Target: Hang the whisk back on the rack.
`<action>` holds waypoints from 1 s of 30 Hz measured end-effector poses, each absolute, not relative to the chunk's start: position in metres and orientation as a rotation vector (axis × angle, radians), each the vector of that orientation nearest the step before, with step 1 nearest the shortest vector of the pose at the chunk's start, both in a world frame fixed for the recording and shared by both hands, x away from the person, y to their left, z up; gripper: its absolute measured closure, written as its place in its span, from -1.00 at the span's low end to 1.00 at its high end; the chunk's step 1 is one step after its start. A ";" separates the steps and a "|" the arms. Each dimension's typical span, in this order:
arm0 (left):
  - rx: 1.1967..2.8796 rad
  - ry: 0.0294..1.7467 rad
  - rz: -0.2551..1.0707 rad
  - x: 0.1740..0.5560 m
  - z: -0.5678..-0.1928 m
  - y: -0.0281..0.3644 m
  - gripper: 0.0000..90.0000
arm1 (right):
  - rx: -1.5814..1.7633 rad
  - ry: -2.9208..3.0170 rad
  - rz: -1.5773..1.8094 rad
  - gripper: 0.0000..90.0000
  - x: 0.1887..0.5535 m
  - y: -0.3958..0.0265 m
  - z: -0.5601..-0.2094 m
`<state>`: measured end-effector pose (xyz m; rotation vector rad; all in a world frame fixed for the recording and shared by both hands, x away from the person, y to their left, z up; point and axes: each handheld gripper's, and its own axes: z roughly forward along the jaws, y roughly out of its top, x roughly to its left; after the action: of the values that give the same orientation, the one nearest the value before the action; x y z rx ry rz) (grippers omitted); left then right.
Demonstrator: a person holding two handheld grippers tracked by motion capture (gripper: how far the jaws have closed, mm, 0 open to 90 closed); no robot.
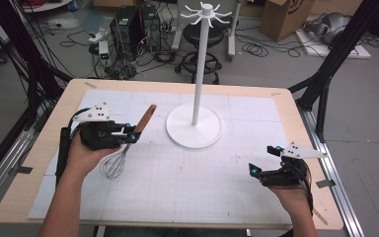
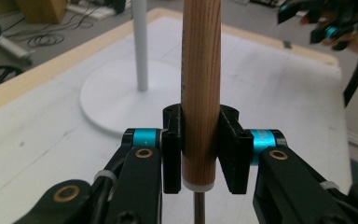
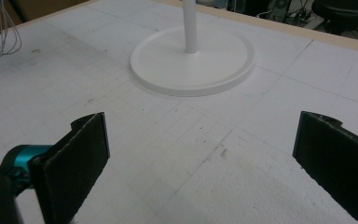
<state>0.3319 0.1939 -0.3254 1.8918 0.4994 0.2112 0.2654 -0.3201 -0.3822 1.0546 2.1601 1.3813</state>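
Note:
A whisk with a wooden handle [image 1: 146, 116] and a wire head [image 1: 114, 165] is tilted above the left part of the table. My left gripper [image 1: 132, 133] is shut on the handle [image 2: 200, 93] near its lower end, with both black pads pressed against the wood. The handle points up and away towards the white stand [image 1: 193, 126]. Near the table's right front, my right gripper [image 1: 265, 159] is open. Between its two jaws [image 3: 205, 140] there is nothing but the white mat. The wire head [image 3: 0, 32] appears at that view's far left.
The white stand has a round base [image 3: 191, 65] and a tall pole [image 1: 200, 64] topped with a ring of hooks [image 1: 206, 12]. A white gridded mat [image 1: 187, 177] covers the wooden table [image 1: 306, 128]. Cables, computers and a stool crowd the floor beyond.

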 end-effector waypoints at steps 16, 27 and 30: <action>1.832 0.340 0.128 0.359 -0.270 0.149 0.62 | 1.024 2.183 1.391 -0.94 0.272 -0.311 -0.382; 1.807 0.257 0.109 0.374 -0.229 0.119 0.62 | 1.011 2.198 1.388 -0.94 0.274 -0.306 -0.383; 1.819 0.261 0.138 0.377 -0.222 0.111 0.62 | 1.011 2.196 1.389 -0.94 0.274 -0.307 -0.383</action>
<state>0.3775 0.1115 -0.2216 1.8193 0.2615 0.1383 0.2739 -0.3069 -0.3832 1.0112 2.1962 1.3886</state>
